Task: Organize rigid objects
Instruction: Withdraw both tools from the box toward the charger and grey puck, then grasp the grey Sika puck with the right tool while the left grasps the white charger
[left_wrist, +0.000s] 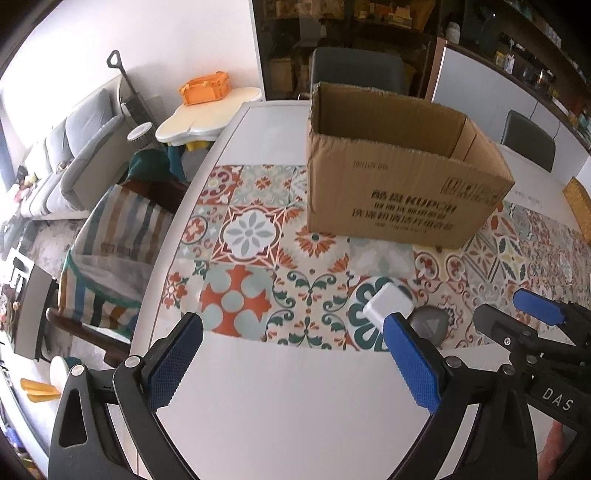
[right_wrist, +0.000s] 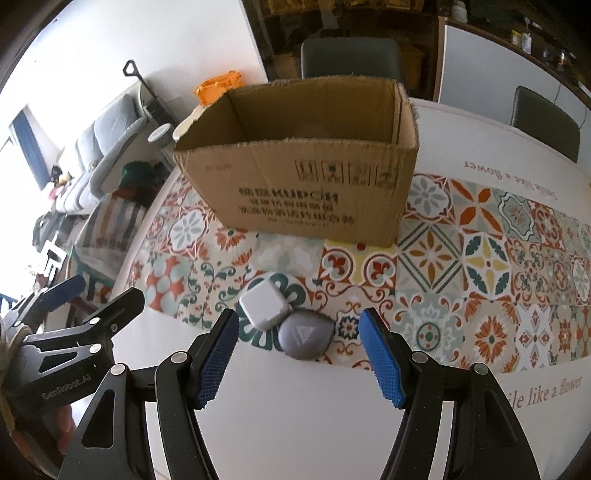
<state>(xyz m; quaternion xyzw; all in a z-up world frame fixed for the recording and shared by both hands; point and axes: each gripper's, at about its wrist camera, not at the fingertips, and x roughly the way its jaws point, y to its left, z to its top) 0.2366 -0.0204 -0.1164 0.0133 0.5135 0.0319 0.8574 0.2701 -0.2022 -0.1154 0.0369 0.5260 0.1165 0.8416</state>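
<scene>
A white cube-shaped charger (right_wrist: 263, 305) and a grey rounded case (right_wrist: 304, 338) lie touching each other on the patterned mat, near its front edge. An open cardboard box (right_wrist: 306, 173) stands behind them on the mat. My right gripper (right_wrist: 297, 334) is open, its blue pads either side of the two objects and just short of them. My left gripper (left_wrist: 293, 341) is open and empty over the white table part, left of the objects. In the left wrist view the charger (left_wrist: 388, 304) and case (left_wrist: 430, 325) sit by its right finger, and the box (left_wrist: 402, 173) stands beyond.
The white table (left_wrist: 295, 398) has a tiled mat (right_wrist: 480, 266) across it. Dark chairs (right_wrist: 351, 59) stand behind the table. A striped-cushion chair (left_wrist: 110, 258) stands at the left edge. A sofa and a small white table with an orange basket (left_wrist: 205, 88) are further left.
</scene>
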